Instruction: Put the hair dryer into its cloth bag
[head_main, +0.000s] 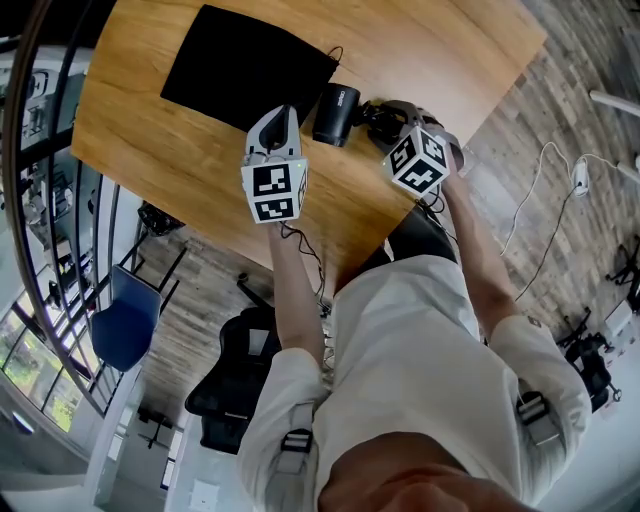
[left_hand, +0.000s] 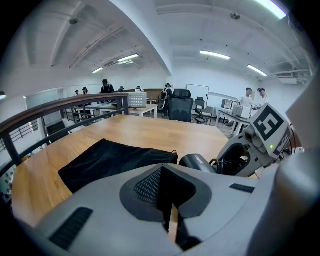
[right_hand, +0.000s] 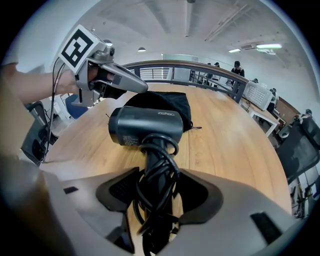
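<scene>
**Dryer held by its handle, bag lying flat beside it**

The table (head_main: 200, 150) carries the bag (head_main: 245, 65), which lies flat with its drawstring edge turned toward the dryer (head_main: 335, 112), probably so the mouth can be opened on that side. The dryer is just beside that edge, barrel crosswise, with its cord wound round the handle. Whether it rests on the wood or hangs just over it I cannot tell. The right gripper (right_hand: 155, 215) has its jaws set wide and clamped on the handle and cord, a hold that seems meant to leave the barrel free to go into the bag first. The left gripper (left_hand: 170, 220) is empty, its jaws nearly together. It hovers over the table near the bag's corner and to the left of the dryer, likely placed to lift the bag's mouth.
</scene>
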